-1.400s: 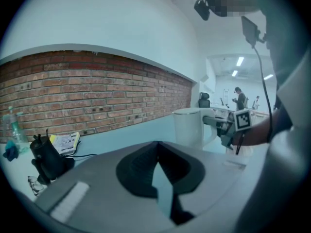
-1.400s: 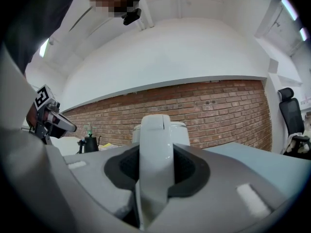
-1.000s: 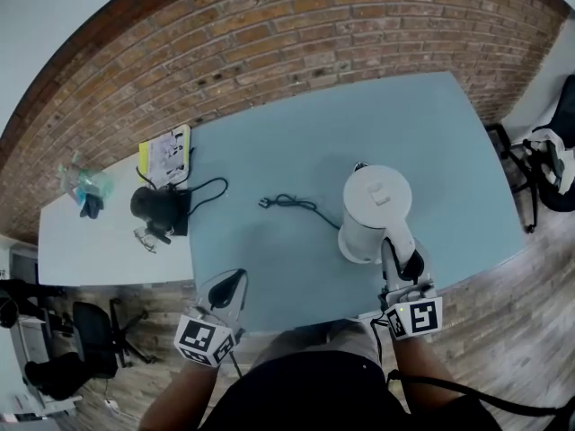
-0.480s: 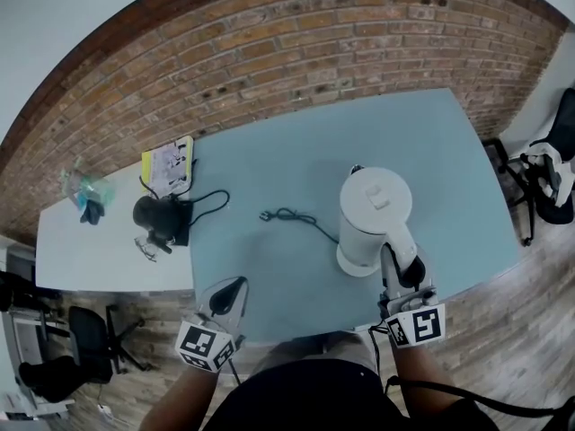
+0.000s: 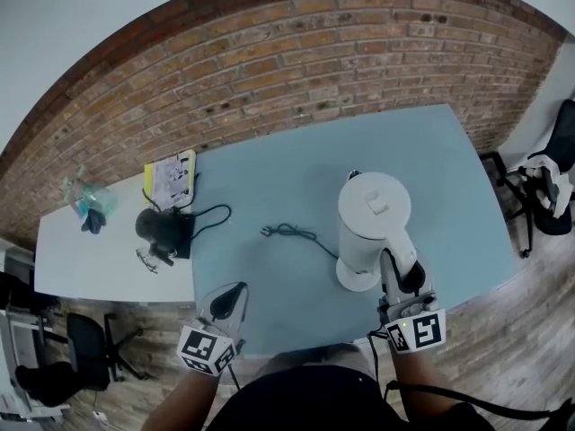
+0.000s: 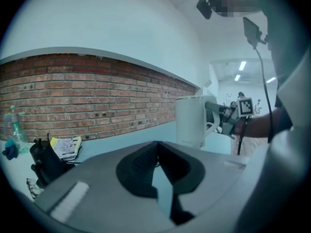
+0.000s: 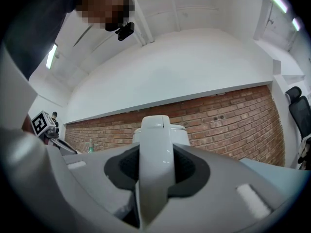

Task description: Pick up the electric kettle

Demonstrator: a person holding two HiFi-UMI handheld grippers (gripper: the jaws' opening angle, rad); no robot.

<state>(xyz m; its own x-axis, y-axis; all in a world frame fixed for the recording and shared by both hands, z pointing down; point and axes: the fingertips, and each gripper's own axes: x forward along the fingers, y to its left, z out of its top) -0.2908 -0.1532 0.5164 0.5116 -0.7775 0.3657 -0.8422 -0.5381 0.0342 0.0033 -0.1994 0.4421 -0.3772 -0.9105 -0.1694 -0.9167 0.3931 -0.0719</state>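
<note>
left tongs [image 5: 231, 294], right tongs [image 5: 401, 269]: grey | cubes [image 5: 205, 347]: square markers | top [image 5: 305, 404]: black

electric kettle [image 5: 374, 214]: plain white, handle included; table [image 5: 269, 178]: flat pale teal; cord [image 5: 292, 233]: black. brick wall [image 5: 269, 52]: red-brown bricks in a running pattern with pale mortar; floor [image 5: 492, 330]: brown wood planks; side table [image 5: 90, 254]: white; booklet [image 5: 169, 171]: yellow-edged. left gripper [image 5: 229, 294] and right gripper [image 5: 400, 272]: grey bodies, black pads, white cubes with black square markers.
</note>
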